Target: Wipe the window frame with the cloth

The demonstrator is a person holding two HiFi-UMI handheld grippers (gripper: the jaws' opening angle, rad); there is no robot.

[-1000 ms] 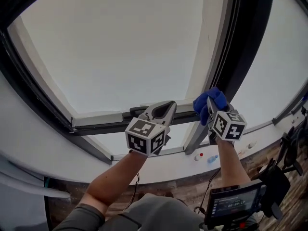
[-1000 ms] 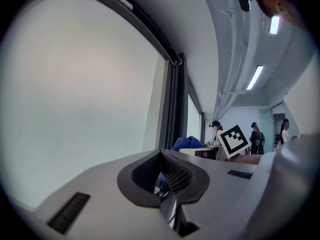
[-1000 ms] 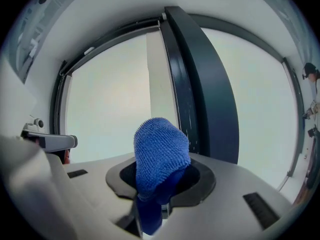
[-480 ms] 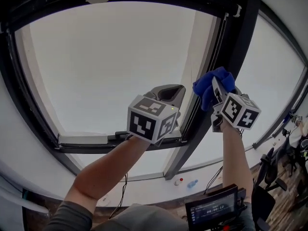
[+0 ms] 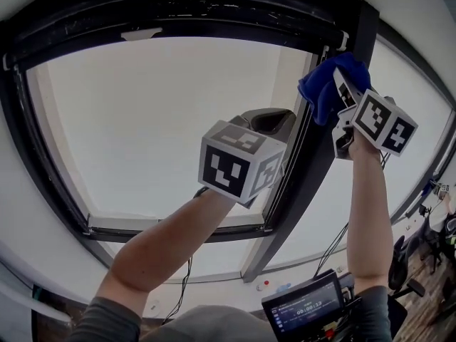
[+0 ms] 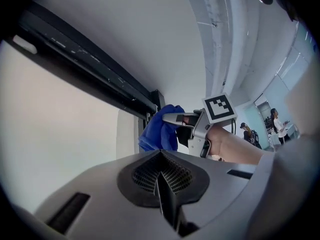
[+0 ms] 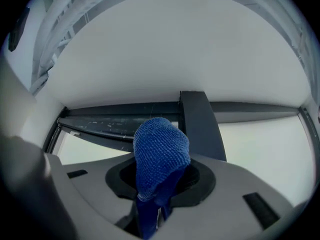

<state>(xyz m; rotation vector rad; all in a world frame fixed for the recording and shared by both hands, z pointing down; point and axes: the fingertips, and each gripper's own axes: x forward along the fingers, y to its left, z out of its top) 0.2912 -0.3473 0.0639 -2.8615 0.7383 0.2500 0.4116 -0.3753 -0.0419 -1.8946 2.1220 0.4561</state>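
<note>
My right gripper (image 5: 340, 95) is shut on a bunched blue cloth (image 5: 326, 83), held high against the dark vertical post of the window frame (image 5: 360, 41) near its top corner. In the right gripper view the blue cloth (image 7: 159, 156) sticks up from the jaws in front of the dark window frame post (image 7: 198, 121). My left gripper (image 5: 267, 123) is shut and holds nothing, raised before the glass left of the post. The left gripper view shows the left gripper (image 6: 165, 196) with jaws closed, and beyond it the blue cloth (image 6: 161, 129) in the right gripper (image 6: 172, 119).
The dark top rail (image 5: 192, 13) runs across above the pane. A lower rail (image 5: 178, 234) and white sill (image 5: 214, 266) lie below. A screen device (image 5: 306, 308) hangs at my waist. Office chairs (image 5: 431, 248) stand at the right.
Both grippers have risen along the window. The right one carried the cloth up the vertical post towards the top corner. My head has tilted up, and the top rail has come into sight.
</note>
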